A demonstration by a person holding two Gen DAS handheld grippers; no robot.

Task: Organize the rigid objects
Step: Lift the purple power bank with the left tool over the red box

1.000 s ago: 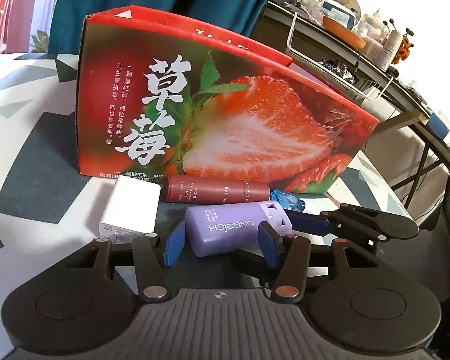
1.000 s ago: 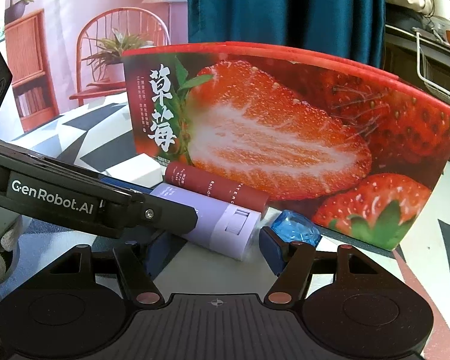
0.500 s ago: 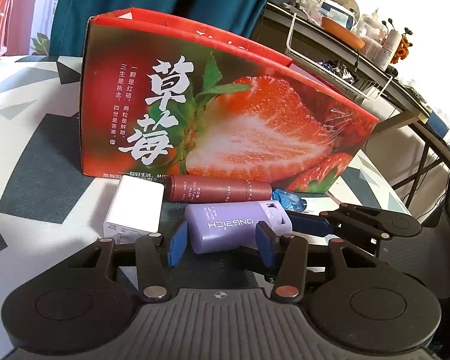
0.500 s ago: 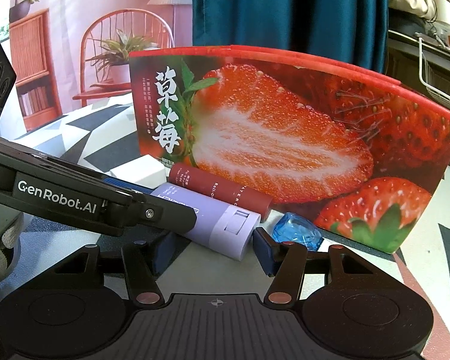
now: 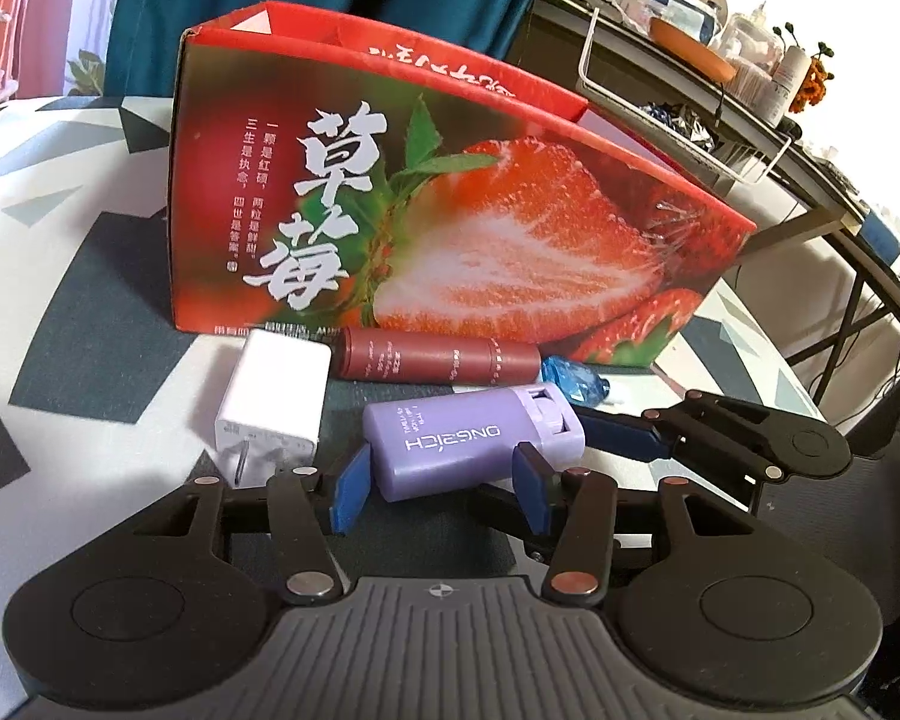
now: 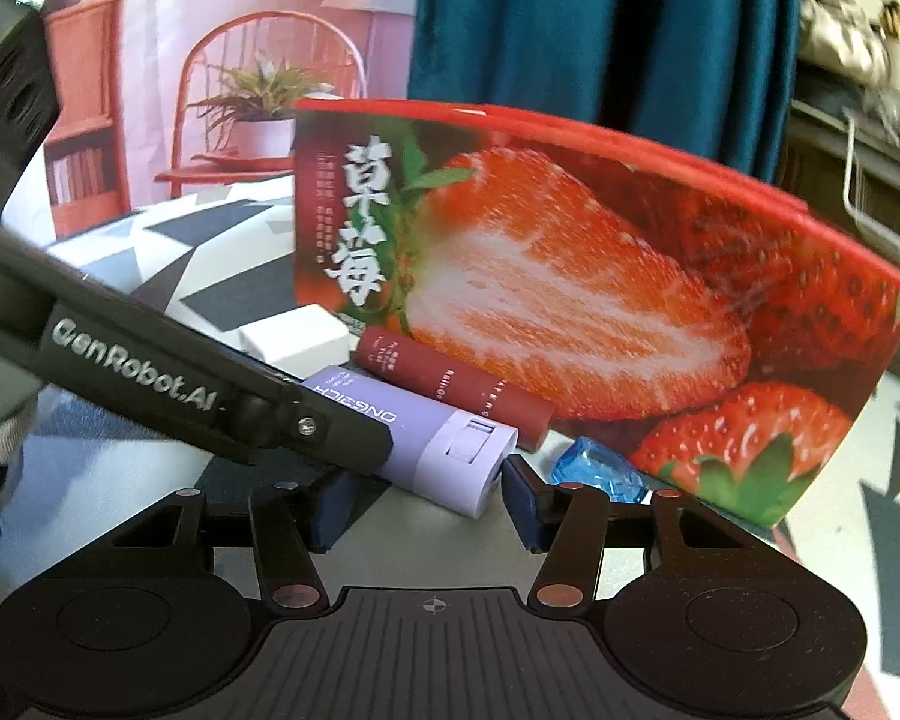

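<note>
A purple case [image 5: 468,438] lies on its side in front of the tall strawberry box [image 5: 450,210]. My left gripper [image 5: 441,471] is shut on it, one blue pad at its left corner and the other against its near edge. From the right, my right gripper [image 6: 426,486] straddles the pale cap end of the purple case [image 6: 450,444]. Its jaws are closing, with a small gap left at each pad. Against the box lie a maroon tube [image 5: 438,363], a white charger [image 5: 270,408] and a blue crystal [image 5: 573,381].
The patterned tablecloth [image 5: 60,300] spreads to the left of the box. A dark shelf with a wire rack [image 5: 690,90] and dishes stands at the back right. Behind the box hangs a teal curtain [image 6: 600,18]. The left gripper's black finger [image 6: 330,426] crosses the case.
The right gripper's pads have drawn closer together around the case's cap end, and its view has shifted so the box sits further right. The case has tilted slightly in the left pads.
</note>
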